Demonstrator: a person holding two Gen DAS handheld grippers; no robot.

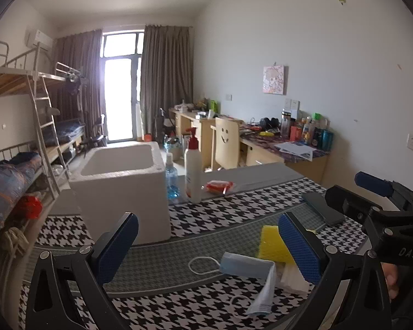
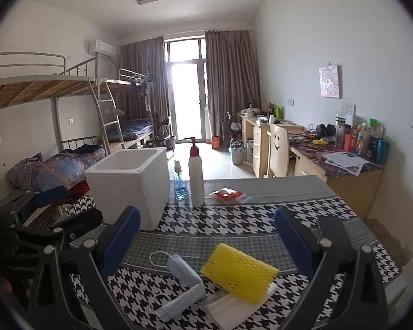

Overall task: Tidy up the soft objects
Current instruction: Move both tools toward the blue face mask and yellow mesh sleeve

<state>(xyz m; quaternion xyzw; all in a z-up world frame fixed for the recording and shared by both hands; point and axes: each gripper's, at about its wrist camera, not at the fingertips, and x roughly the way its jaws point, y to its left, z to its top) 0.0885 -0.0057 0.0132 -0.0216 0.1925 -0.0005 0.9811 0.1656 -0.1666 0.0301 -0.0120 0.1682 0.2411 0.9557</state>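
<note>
Left tongs point(image 1: 206, 244): released, fingers spread wide, grasping nothing, held above the near part of the tabletop; the face mask lies between and below the fingers.
Right tongs point(image 2: 206, 236): released, fingers wide apart, empty, above the yellow foam net.
Tabletop point(image 2: 234, 220): covered in a black-and-white houndstooth cloth with grey bands.
Face mask point(image 2: 183, 283): light blue, folded over, near edge of the tabletop, just left of the yellow foam net; its white ear loops trail on the cloth.
Yellow foam net point(image 2: 239, 272): lying partly on a white folded sheet point(image 2: 234, 306), near centre.
White foam box point(image 2: 129, 184): open top, far left on the tabletop, well apart from the soft items.
Pump bottle point(image 2: 196, 176): white with red pump, upright, right of the box.
Blue spray bottle point(image 2: 179, 181): upright, between the box and the pump bottle.
Red packet point(image 2: 228, 194): flat, right of the pump bottle.
Dark flat object point(image 1: 323, 209): far right on the tabletop.
</note>
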